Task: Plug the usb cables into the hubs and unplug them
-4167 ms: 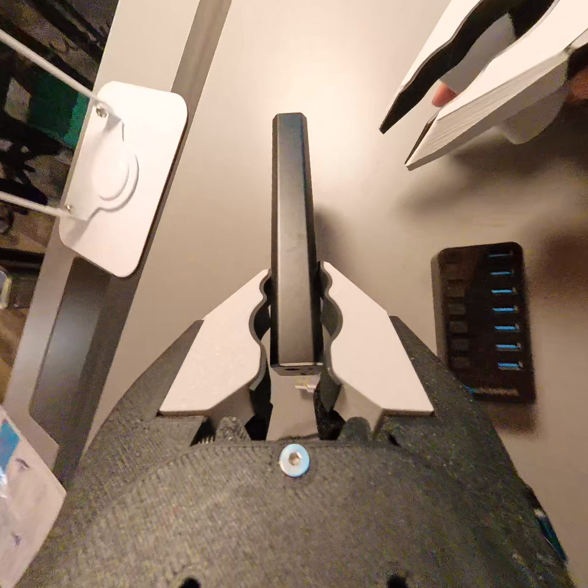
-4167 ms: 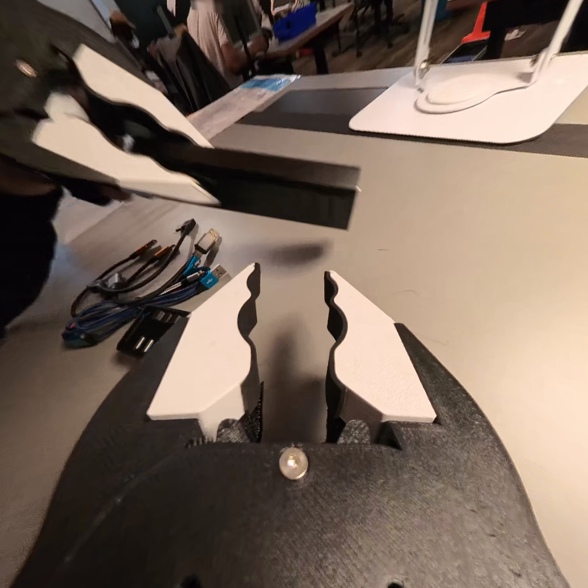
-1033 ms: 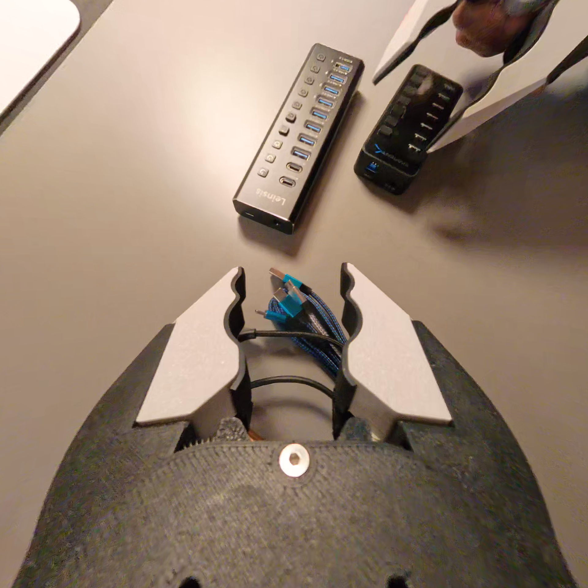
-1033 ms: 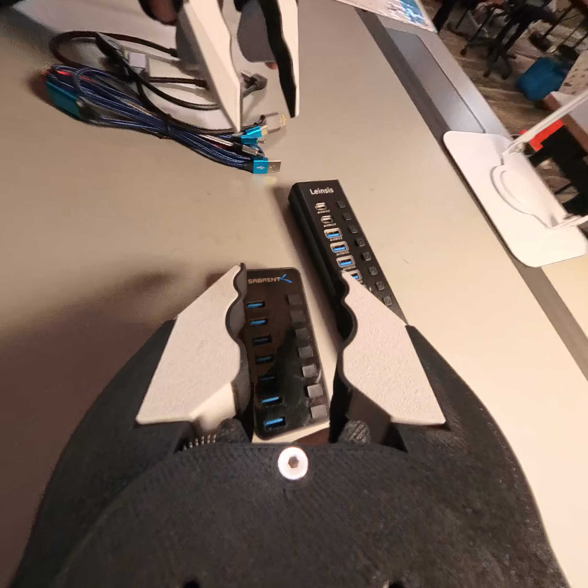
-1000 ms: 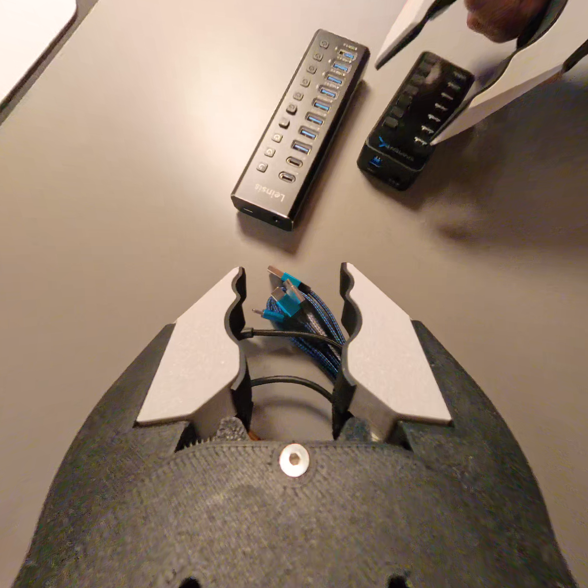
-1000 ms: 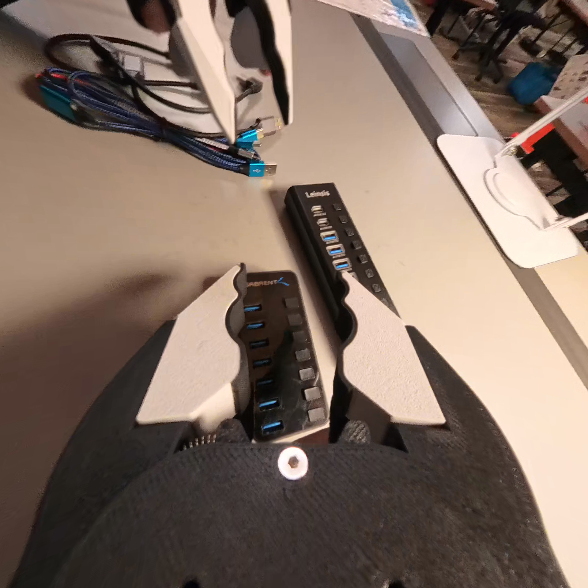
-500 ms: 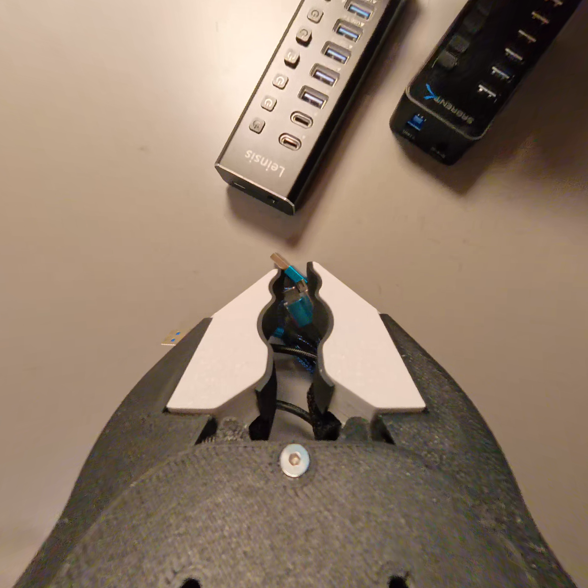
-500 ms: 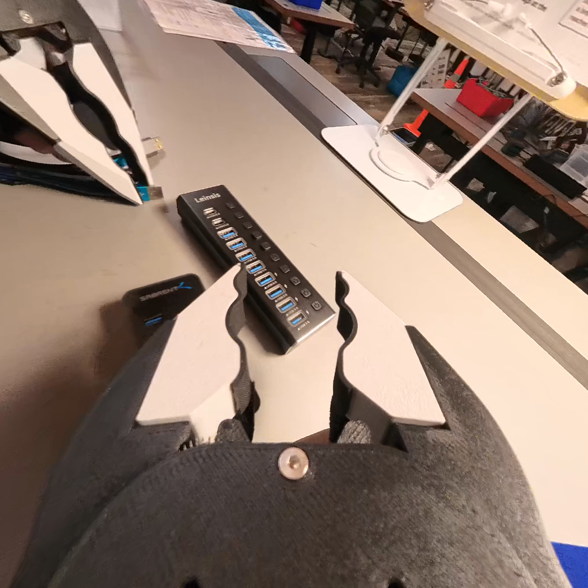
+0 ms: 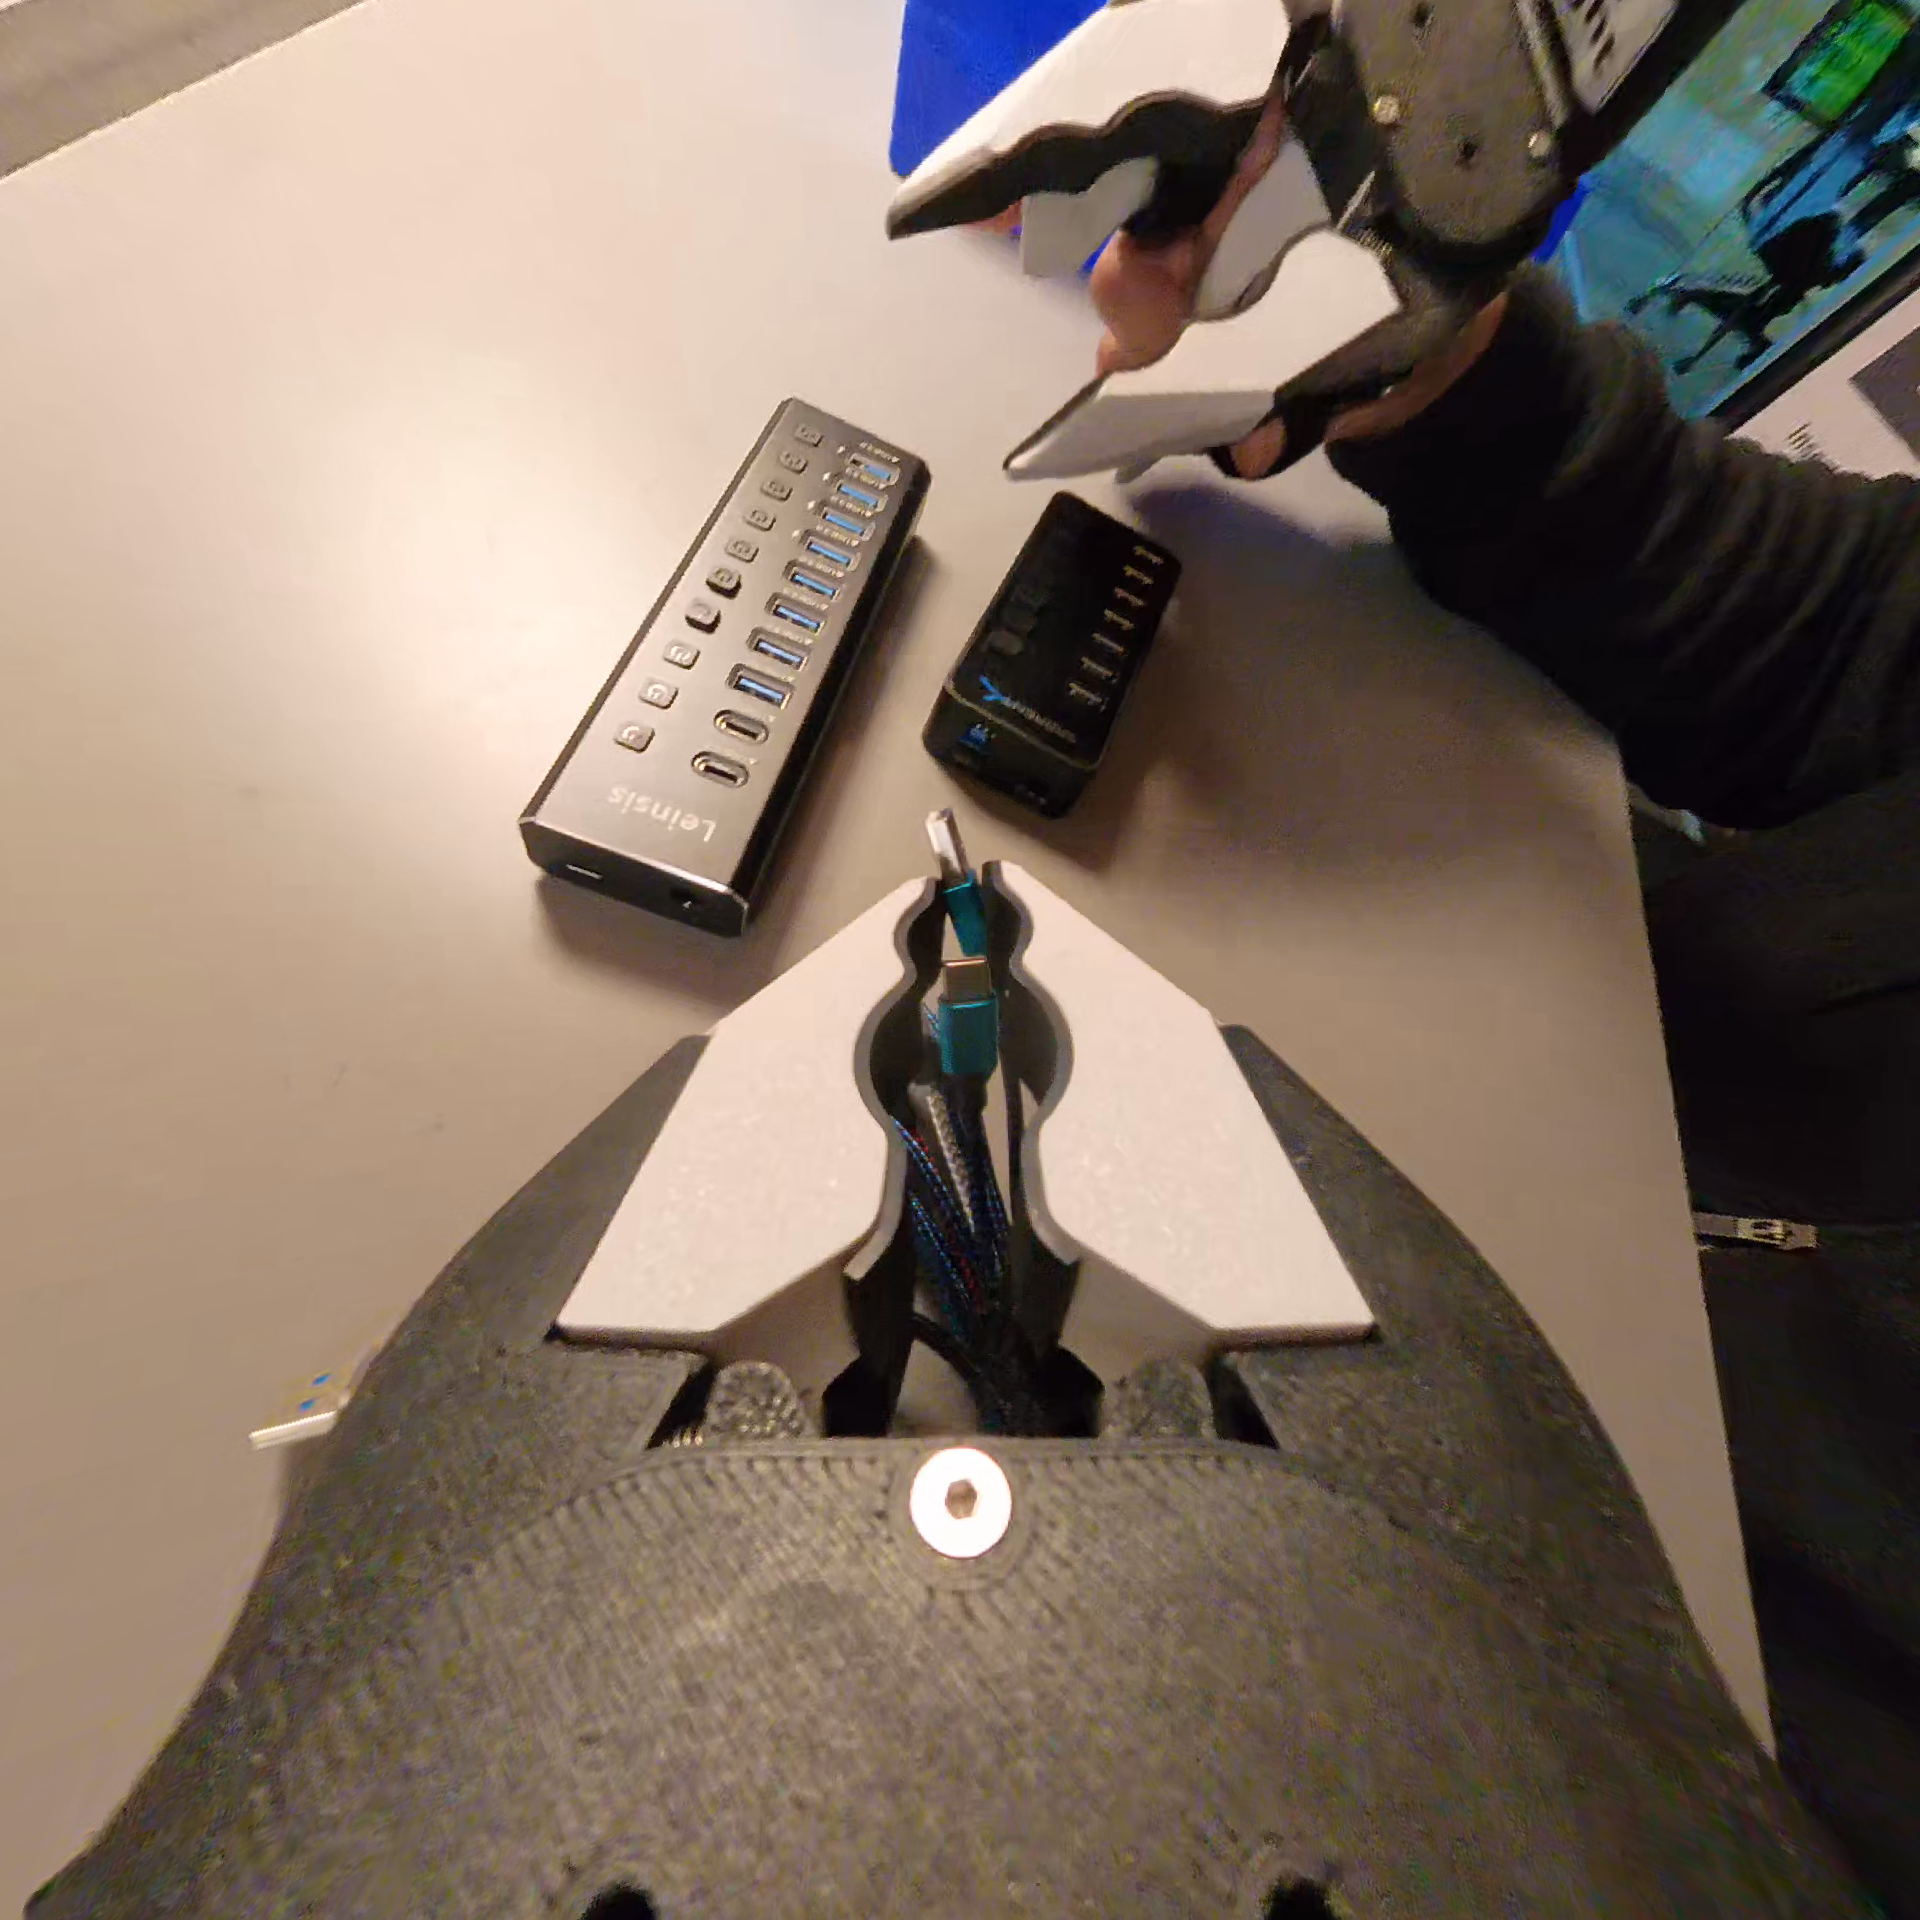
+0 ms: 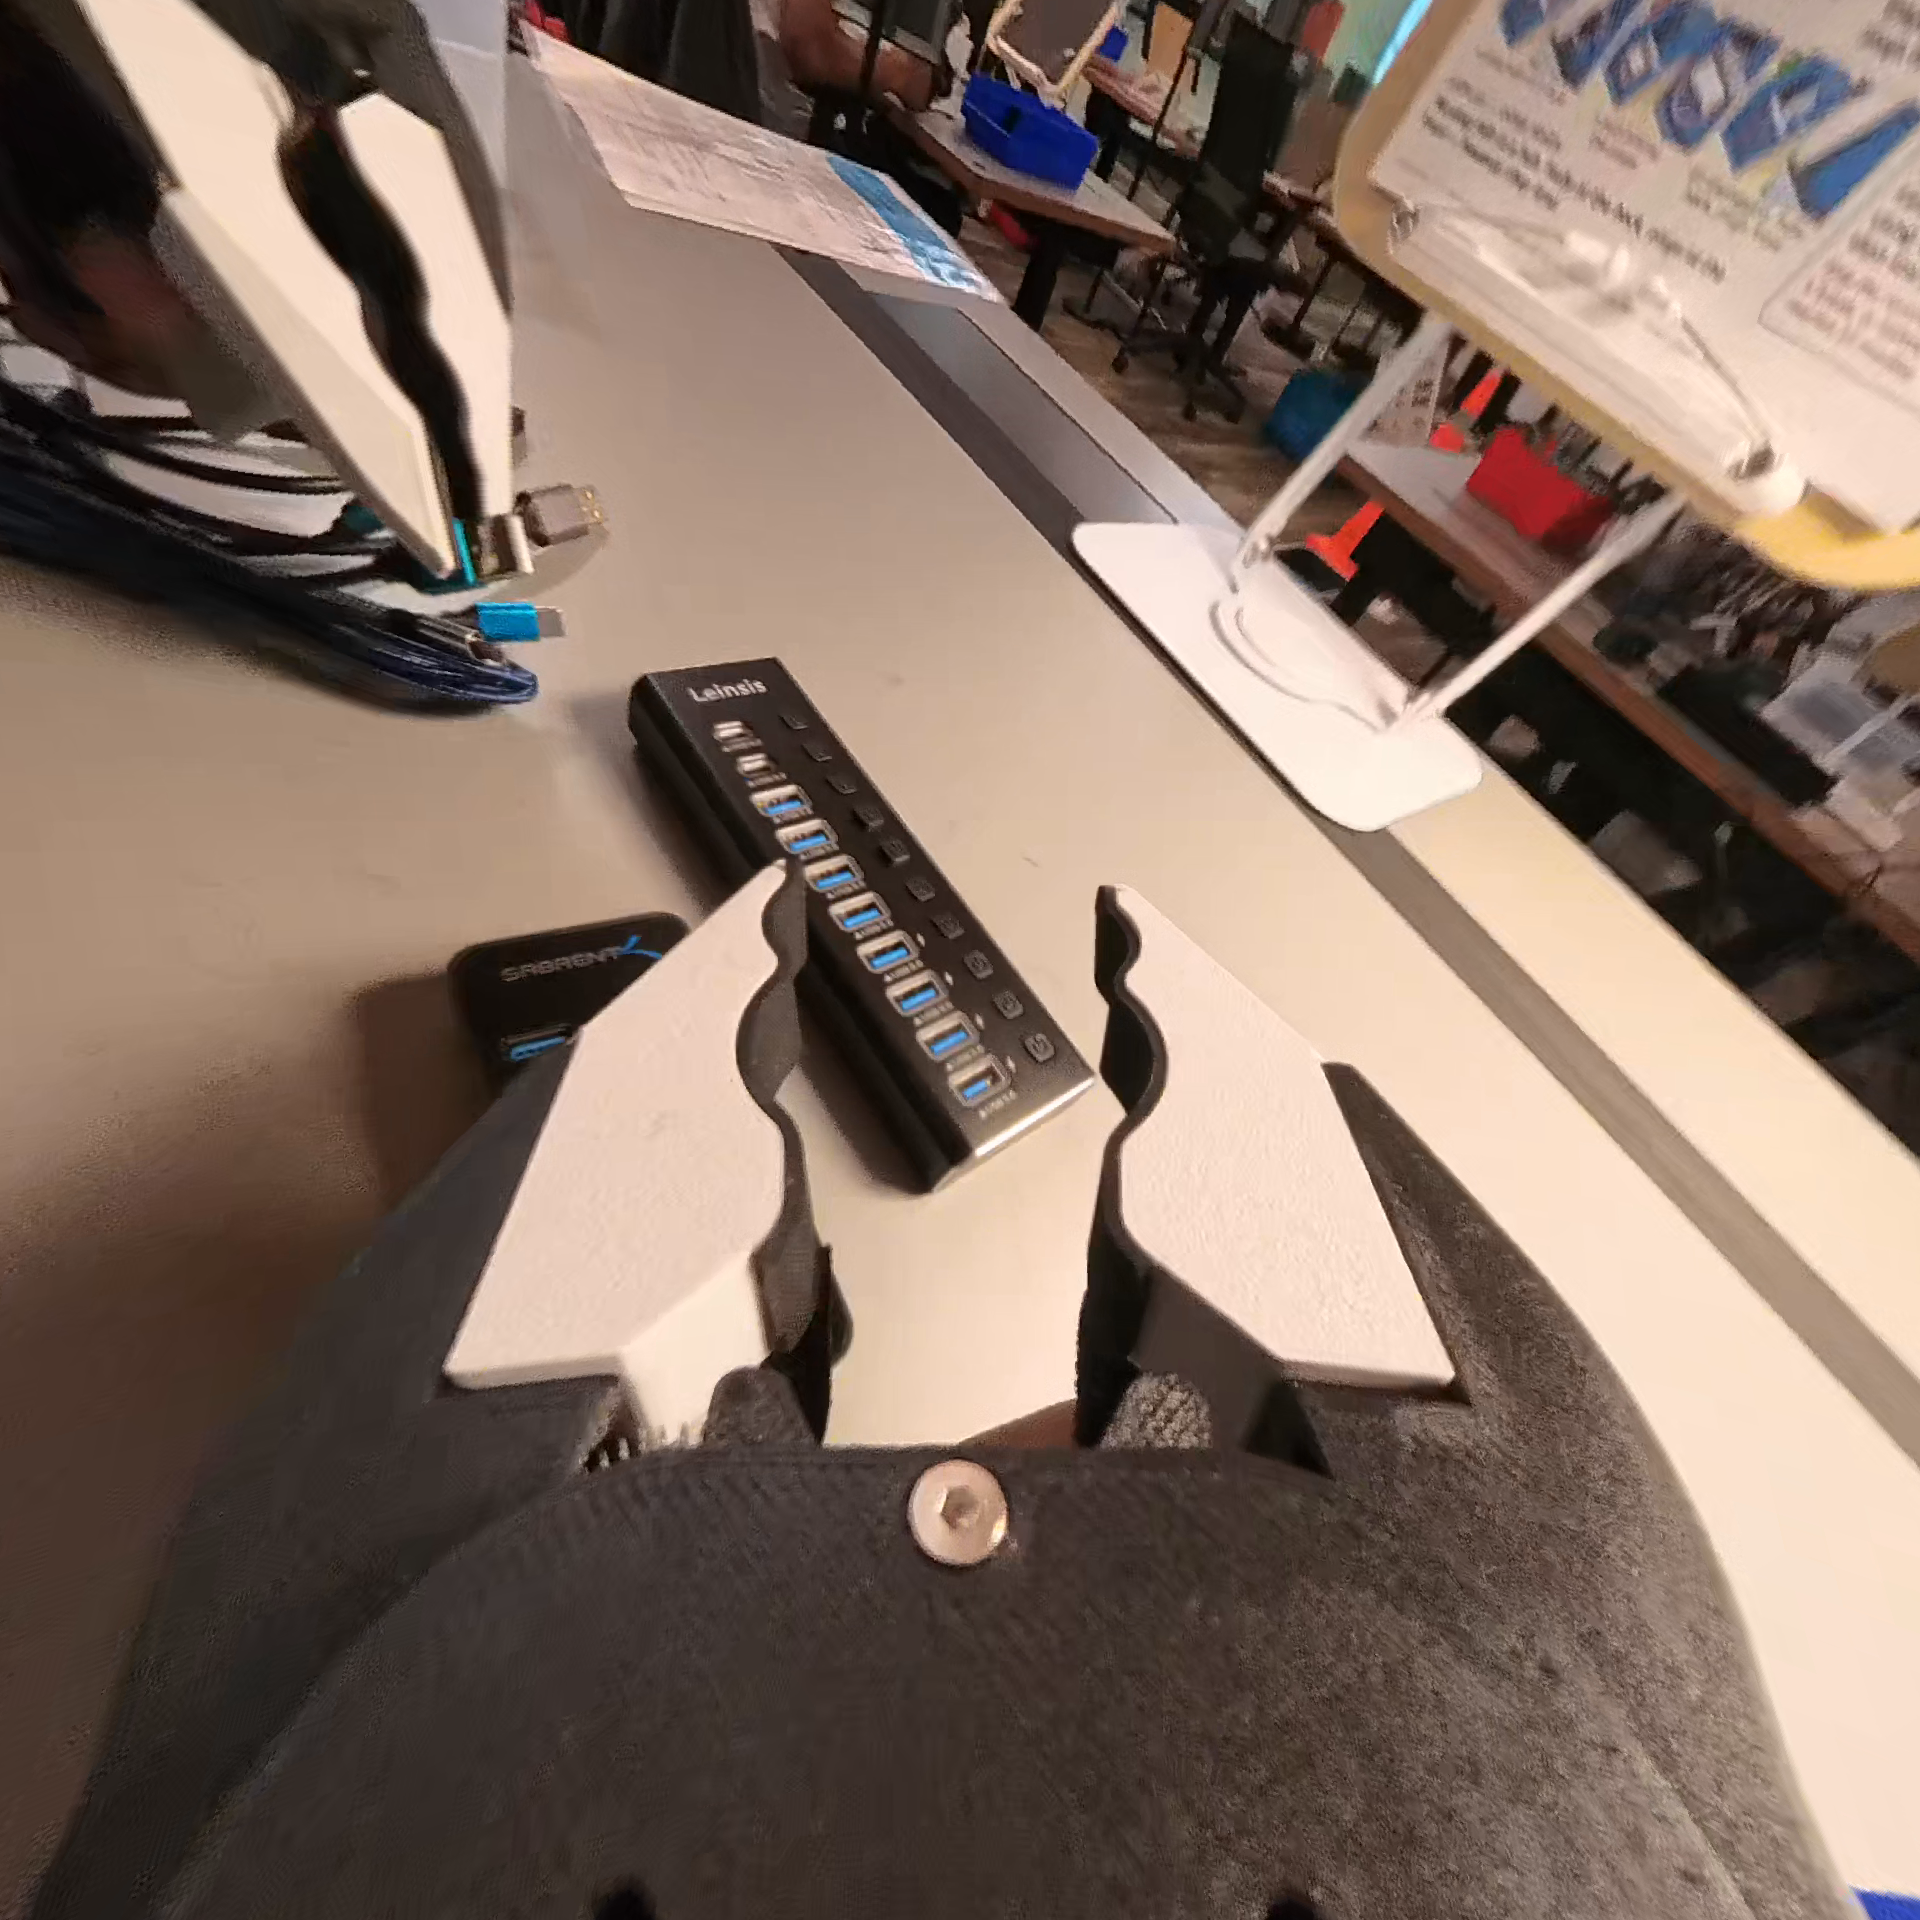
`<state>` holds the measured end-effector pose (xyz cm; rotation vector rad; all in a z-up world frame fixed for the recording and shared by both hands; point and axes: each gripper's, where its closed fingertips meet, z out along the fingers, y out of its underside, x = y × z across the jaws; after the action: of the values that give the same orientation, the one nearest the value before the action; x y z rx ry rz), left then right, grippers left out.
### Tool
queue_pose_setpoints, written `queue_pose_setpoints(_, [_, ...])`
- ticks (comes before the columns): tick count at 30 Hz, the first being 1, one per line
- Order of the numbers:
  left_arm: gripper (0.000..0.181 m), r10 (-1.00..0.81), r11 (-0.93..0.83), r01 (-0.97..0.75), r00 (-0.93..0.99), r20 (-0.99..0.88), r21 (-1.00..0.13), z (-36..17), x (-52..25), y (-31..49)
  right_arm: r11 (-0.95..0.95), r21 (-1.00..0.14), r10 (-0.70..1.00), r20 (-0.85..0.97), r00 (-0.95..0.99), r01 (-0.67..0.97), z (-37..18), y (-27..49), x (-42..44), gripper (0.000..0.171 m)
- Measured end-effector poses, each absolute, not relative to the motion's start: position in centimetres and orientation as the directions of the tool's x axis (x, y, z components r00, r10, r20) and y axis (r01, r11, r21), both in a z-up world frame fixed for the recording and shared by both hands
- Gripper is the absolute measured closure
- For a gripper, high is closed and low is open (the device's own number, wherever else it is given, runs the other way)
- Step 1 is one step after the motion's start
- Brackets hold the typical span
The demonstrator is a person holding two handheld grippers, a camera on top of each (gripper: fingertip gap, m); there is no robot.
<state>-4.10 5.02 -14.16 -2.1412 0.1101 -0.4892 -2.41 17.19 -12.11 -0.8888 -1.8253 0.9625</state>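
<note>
Here, through my left wrist view, my left gripper (image 9: 962, 883) is clamped on a teal-ended USB plug (image 9: 958, 878), whose metal tip pokes out just past the fingertips. A second teal connector (image 9: 966, 1023) sits further back between the fingers, and a bundle of blue braided cables (image 9: 951, 1164) runs down the gap toward the body. The long black hub (image 9: 727, 665) lies flat on the grey table (image 9: 312, 364) ahead and to the left of the plug, its near end close to my fingertips but not touching. The short black hub (image 9: 1055, 655) lies just right of it, a little ahead of the plug tip. Above that hub hovers my right gripper (image 9: 1049, 312), fingers spread, holding nothing. A loose silver plug (image 9: 307, 1408) peeks out at my gripper's left edge.

In the right wrist view, my right gripper (image 10: 945, 894) has its fingers wide apart and empty, raised over the table (image 10: 260, 831). The long hub (image 10: 862, 914) stretches away between and beyond the fingertips; the short hub (image 10: 561, 977) is partly hidden under my left-hand finger. Farther off, upper left, the left gripper (image 10: 468, 530) pinches the plug (image 10: 483, 549), with other connectors and the blue cables (image 10: 312, 623) trailing below it; motion blur makes it hard to tell which cable belongs to the held plug. A white stand base (image 10: 1299, 707) sits on the table's far right.
</note>
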Motion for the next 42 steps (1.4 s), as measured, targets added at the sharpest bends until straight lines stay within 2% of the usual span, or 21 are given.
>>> queue_pose_setpoints(1, [0.172,-0.271,-0.573,0.115,0.908,0.319,-0.812,-13.9,-3.8,5.1,0.482,-0.86,0.838,0.397,-0.375,0.165,-12.0,16.7,-2.4,0.115])
queue_pose_setpoints(7, [0.173,-0.325,-0.515,0.219,0.845,0.425,-0.829,-12.2,-2.1,5.8,0.635,-0.772,0.706,0.587,-0.395,-0.013,-11.0,13.2,-1.5,0.115])
queue_pose_setpoints(10, [0.173,-0.335,-0.501,0.261,0.82,0.463,-0.825,-11.9,-1.5,6.2,0.714,-0.694,0.614,0.684,-0.394,-0.092,-11.0,11.3,-1.0,0.115])
queue_pose_setpoints(18, [0.173,-0.299,-0.528,0.309,0.804,0.514,-0.791,-12.8,0.0,7.1,0.866,-0.471,0.393,0.847,-0.357,-0.165,-12.5,7.9,-0.9,0.114])
queue_pose_setpoints(26, [0.173,-0.314,-0.563,0.282,0.797,0.517,-0.777,-13.7,1.5,7.3,0.881,-0.427,0.342,0.873,-0.348,-0.204,-13.1,6.7,-0.9,0.115])
queue_pose_setpoints(35, [0.172,-0.319,-0.588,0.297,0.77,0.553,-0.752,-13.9,2.0,7.2,0.899,-0.376,0.267,0.878,-0.398,-0.226,-14.3,6.1,-0.4,0.14])
queue_pose_setpoints(40, [0.149,-0.281,-0.543,0.309,0.809,0.516,-0.78,-12.8,0.2,7.3,0.896,-0.403,0.296,0.855,-0.427,-0.186,-14.6,6.8,-0.5,0.142])
queue_pose_setpoints(42, [0.147,-0.292,-0.516,0.275,0.834,0.468,-0.812,-12.0,-0.3,7.0,0.883,-0.439,0.335,0.837,-0.432,-0.164,-14.3,7.2,-0.7,0.142])
